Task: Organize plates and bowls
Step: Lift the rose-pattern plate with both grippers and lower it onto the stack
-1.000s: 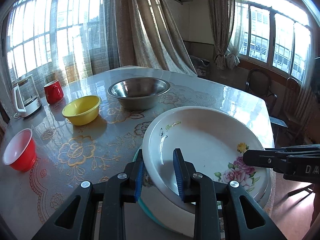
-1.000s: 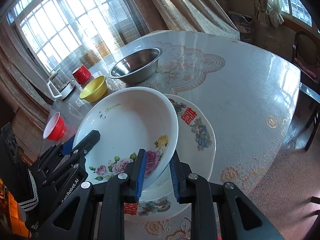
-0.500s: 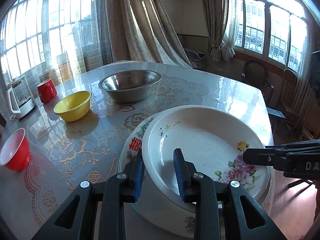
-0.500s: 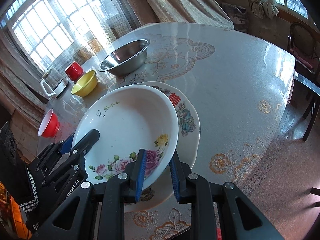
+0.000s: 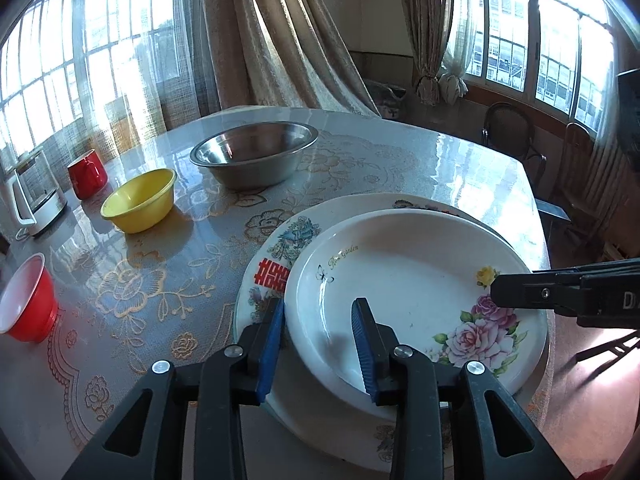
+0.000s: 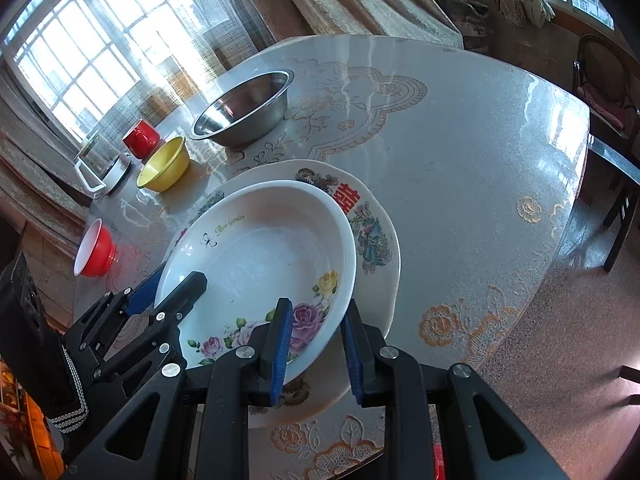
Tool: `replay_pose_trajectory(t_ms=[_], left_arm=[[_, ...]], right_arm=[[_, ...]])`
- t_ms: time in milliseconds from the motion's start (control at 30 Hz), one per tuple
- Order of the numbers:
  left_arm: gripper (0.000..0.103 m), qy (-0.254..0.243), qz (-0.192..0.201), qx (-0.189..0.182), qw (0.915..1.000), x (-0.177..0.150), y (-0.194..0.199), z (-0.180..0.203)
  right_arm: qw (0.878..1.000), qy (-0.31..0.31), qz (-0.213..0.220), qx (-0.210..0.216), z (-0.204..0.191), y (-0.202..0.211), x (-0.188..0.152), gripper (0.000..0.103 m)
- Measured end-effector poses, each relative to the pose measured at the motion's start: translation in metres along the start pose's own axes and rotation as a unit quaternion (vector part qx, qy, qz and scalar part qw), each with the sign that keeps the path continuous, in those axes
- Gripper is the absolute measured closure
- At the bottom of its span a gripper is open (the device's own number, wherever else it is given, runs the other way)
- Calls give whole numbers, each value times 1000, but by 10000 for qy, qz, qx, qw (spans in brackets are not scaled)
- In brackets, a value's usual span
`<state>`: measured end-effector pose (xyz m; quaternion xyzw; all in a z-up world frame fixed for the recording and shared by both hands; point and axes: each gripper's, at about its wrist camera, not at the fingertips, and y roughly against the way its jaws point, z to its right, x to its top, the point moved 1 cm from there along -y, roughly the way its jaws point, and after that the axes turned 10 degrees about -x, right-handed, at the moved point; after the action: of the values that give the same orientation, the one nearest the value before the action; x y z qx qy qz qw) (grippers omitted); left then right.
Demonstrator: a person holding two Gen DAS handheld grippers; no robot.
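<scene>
A deep white rose-patterned plate [image 5: 404, 288] [image 6: 260, 256] hangs above a larger flat plate with red characters [image 5: 276, 256] [image 6: 376, 236] on the table. My left gripper [image 5: 320, 344] [image 6: 168, 292] is shut on the rose plate's near-left rim, one pad inside and one outside. My right gripper [image 6: 314, 344] [image 5: 496, 292] is shut on the opposite rim. A steel bowl [image 5: 254, 158] [image 6: 244, 112], a yellow bowl [image 5: 140, 204] [image 6: 164, 164] and a red bowl [image 5: 26, 300] [image 6: 94, 252] stand further off.
A red mug [image 5: 86, 174] [image 6: 140, 138] and a white kettle [image 5: 34, 196] [image 6: 100, 164] stand at the table's far left. Curtains and windows lie behind. Chairs [image 5: 508, 128] [image 6: 600, 88] stand beyond the table's right edge [image 6: 568, 216].
Both grippers have carried the rose plate, still gripped, further over the red-character plate, and more of that plate's pattern now shows beside it.
</scene>
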<state>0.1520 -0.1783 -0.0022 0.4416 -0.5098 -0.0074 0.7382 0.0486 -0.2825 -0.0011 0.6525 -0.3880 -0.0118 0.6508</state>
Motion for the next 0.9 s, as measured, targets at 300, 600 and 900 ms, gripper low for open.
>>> replay_pose_trajectory(t_ms=[300, 600, 900], left_arm=[[66, -683, 186, -111, 9974, 0, 9, 24], [66, -127, 228, -271, 9993, 6, 9, 1], [55, 779, 407, 282, 9957, 11, 16, -47]], right_arm=[[10000, -54, 2, -24, 4, 2, 0, 76], [9999, 93, 44, -118, 3, 3, 0, 76], [9986, 315, 260, -348, -4, 6, 0, 76]])
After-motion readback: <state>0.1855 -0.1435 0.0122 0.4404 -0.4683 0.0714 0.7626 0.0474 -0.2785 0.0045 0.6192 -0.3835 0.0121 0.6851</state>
